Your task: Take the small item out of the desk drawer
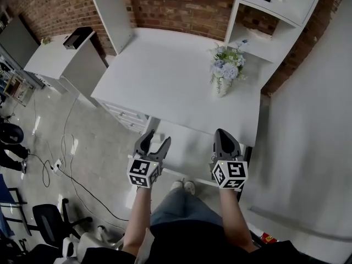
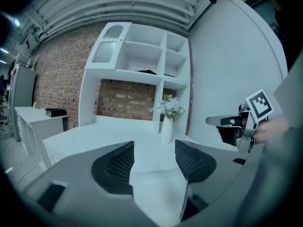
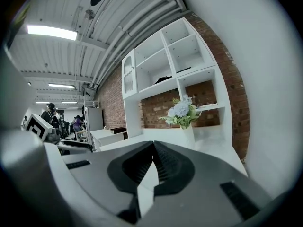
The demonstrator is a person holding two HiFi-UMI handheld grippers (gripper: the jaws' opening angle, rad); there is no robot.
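Note:
A white desk (image 1: 165,70) with a shelf unit stands in front of me. Drawer fronts (image 1: 125,116) show under its left front edge and look closed. A white panel (image 1: 184,147) sticks out below the front edge between my grippers. No small item is in sight. My left gripper (image 1: 155,143) hovers just off the desk's front edge, its jaws open and empty; in its own view the left gripper (image 2: 154,161) looks over the desk top. My right gripper (image 1: 225,138) hangs beside it, shut with nothing held, and the pads meet in the right gripper view (image 3: 152,148).
A vase of flowers (image 1: 225,70) stands at the desk's right rear, near a white wall (image 1: 308,131). At the left are a side cabinet with a black box (image 1: 77,37), floor cables (image 1: 60,166) and a black chair (image 1: 47,220). My legs (image 1: 176,202) are below.

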